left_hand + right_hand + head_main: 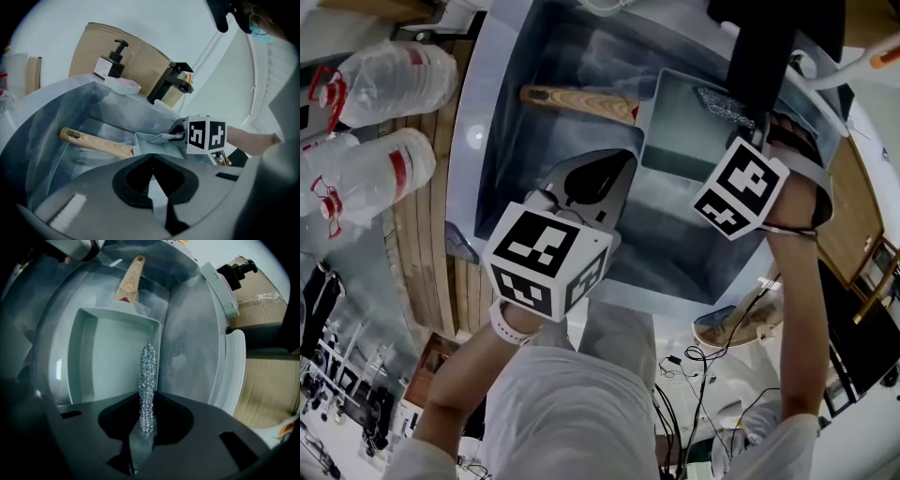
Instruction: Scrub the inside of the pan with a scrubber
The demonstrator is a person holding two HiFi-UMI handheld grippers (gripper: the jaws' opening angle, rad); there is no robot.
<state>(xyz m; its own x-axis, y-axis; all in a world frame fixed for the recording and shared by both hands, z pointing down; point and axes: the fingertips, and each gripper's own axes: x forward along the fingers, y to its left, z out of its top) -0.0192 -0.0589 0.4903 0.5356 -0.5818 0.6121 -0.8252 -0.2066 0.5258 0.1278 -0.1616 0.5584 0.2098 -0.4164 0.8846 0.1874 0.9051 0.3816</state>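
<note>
A square grey pan with a wooden handle lies in the steel sink. My right gripper is over the pan's right rim, shut on a steel-wool scrubber. In the right gripper view the scrubber sticks out of the right gripper along the pan's right wall. My left gripper hovers over the sink in front of the pan, shut and empty. The left gripper view shows its closed jaws, the pan, the handle and the right gripper behind.
A black faucet, a pump soap bottle and a white dish stand on the sink's far rim. Two plastic bottles lie on the wooden counter at the left.
</note>
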